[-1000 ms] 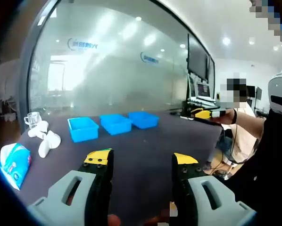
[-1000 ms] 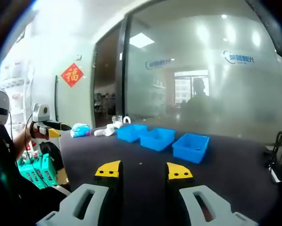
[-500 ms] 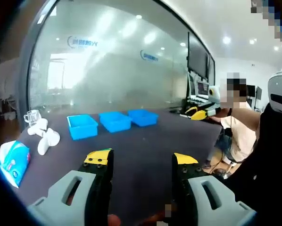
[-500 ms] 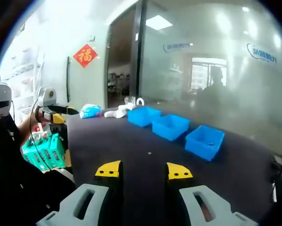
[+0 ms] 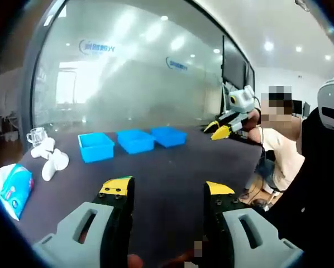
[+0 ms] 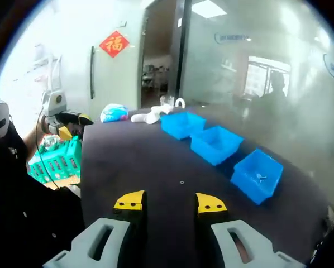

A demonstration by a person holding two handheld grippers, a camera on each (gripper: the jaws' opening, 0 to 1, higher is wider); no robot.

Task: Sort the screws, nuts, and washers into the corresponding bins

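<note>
spanning a glass-walled office, dark table [image 6: 156,167], three blue bins [image 6: 214,145], both grippers [image 5: 167,190] [image 6: 170,202] parted, empty

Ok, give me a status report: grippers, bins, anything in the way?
Left gripper open, right gripper open, both empty above the dark table. Three blue bins in a row; one small part loose on the table. Nothing blocking.

Both views look from above one edge of the dark table [image 5: 172,162], seemingly opposite ends, sharing the three blue bins [image 6: 214,144] near its far edge.
</note>
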